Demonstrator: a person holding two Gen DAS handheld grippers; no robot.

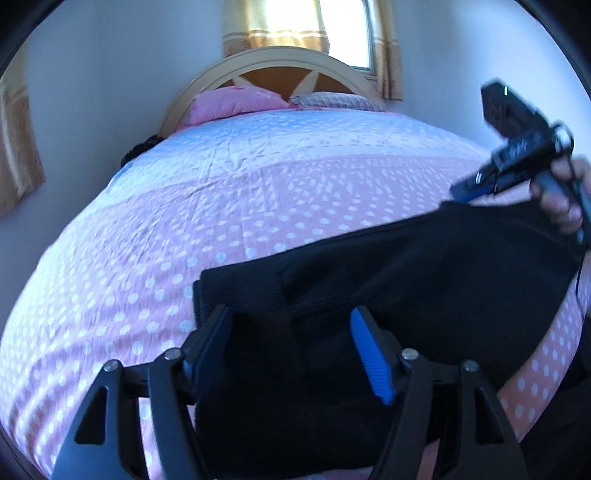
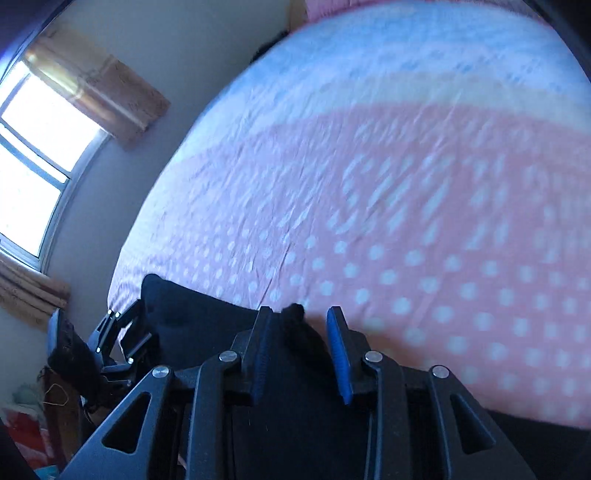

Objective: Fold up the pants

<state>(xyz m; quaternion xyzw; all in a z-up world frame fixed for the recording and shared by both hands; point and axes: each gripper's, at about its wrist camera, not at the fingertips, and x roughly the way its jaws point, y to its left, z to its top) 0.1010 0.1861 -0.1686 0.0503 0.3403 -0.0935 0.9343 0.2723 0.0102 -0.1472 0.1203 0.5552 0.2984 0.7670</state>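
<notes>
The black pants (image 1: 388,280) lie spread across the near part of the pink dotted bed (image 1: 221,221). My left gripper (image 1: 291,343) is over their ribbed end. Its jaws stand wide apart, with dark cloth filling the gap between and below them. At the far right a hand holds my right gripper (image 1: 466,192), whose tip is at the pants' other corner. In the right wrist view, my right gripper (image 2: 300,350) has its jaws close together with a bunched fold of the pants (image 2: 301,328) pinched between them. The left gripper (image 2: 122,332) shows at the left edge of the cloth.
Pink and checked pillows (image 1: 236,101) lie against a curved headboard (image 1: 280,61) at the far end. A curtained window (image 1: 325,26) is behind it. A second window (image 2: 33,155) is on the side wall. The wide bedspread (image 2: 406,184) stretches beyond the pants.
</notes>
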